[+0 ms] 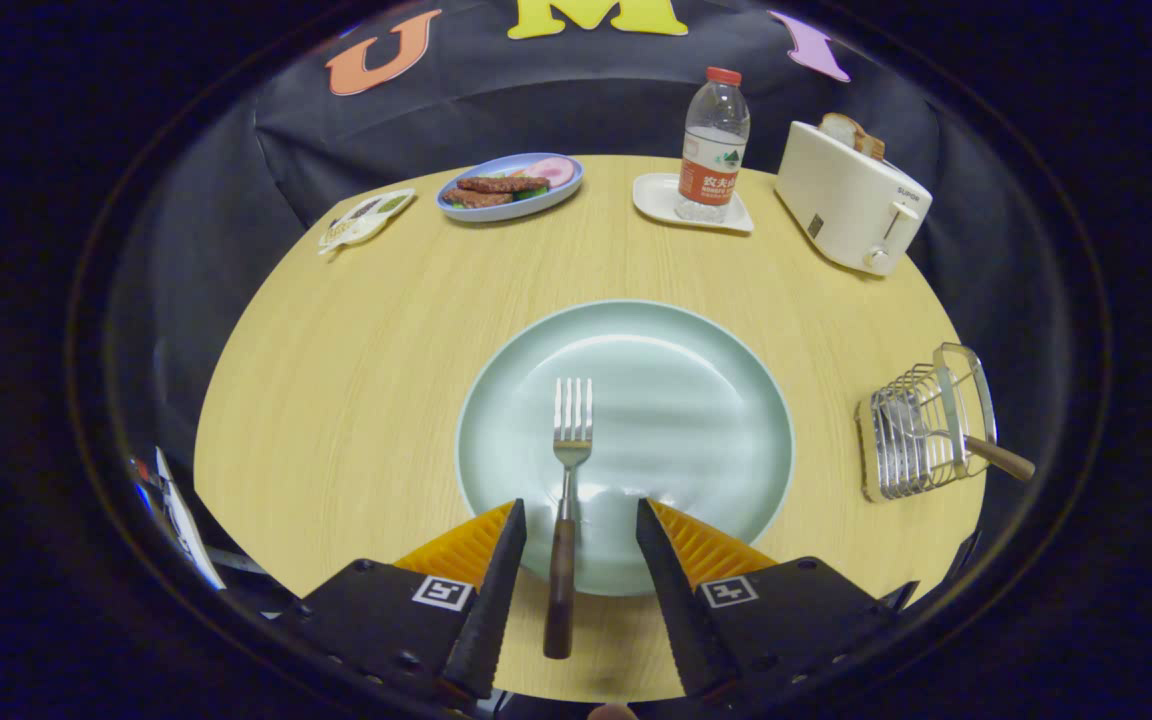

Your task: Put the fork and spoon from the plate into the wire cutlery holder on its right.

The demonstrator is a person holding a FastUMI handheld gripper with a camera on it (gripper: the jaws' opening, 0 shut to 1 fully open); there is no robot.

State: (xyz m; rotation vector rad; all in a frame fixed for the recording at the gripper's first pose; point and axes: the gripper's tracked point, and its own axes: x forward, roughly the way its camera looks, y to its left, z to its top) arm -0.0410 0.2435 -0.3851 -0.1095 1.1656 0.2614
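On the round wooden table (356, 380), the gripper (579, 520) is held low over the near rim of the pale green plate (676, 400), its two fingers spread wide and pressing on nothing. Between them lies the fork (566, 490), tines pointing away, its wooden handle overhanging the plate's near rim, closer to the left finger. The wire cutlery holder (921, 425) stands to the plate's right, well apart, with a wooden-handled utensil (986, 450) inside, its handle sticking out.
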